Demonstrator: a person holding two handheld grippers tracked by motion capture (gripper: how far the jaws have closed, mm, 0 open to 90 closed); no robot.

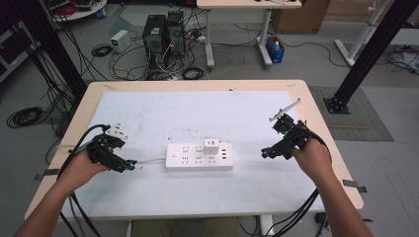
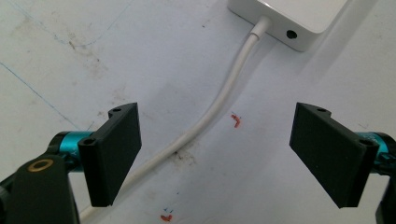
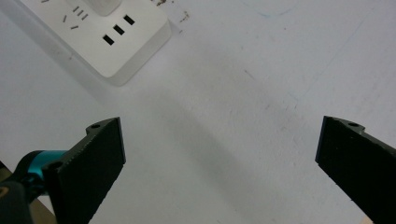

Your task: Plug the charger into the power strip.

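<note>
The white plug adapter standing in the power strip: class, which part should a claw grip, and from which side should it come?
Grip the white plug adapter by its two flat side faces, coming down from above. It stands upright, proud of the power strip, so those faces are free while its base is seated in a socket. The right claw is open and nearer that end, so it probably suits best.

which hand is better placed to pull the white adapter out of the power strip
Right, probably. The white cube adapter is plugged in toward the right end of the white rectangular power strip, the end that the open right tool faces. The open left tool sits over the white cord at the far end.
</note>
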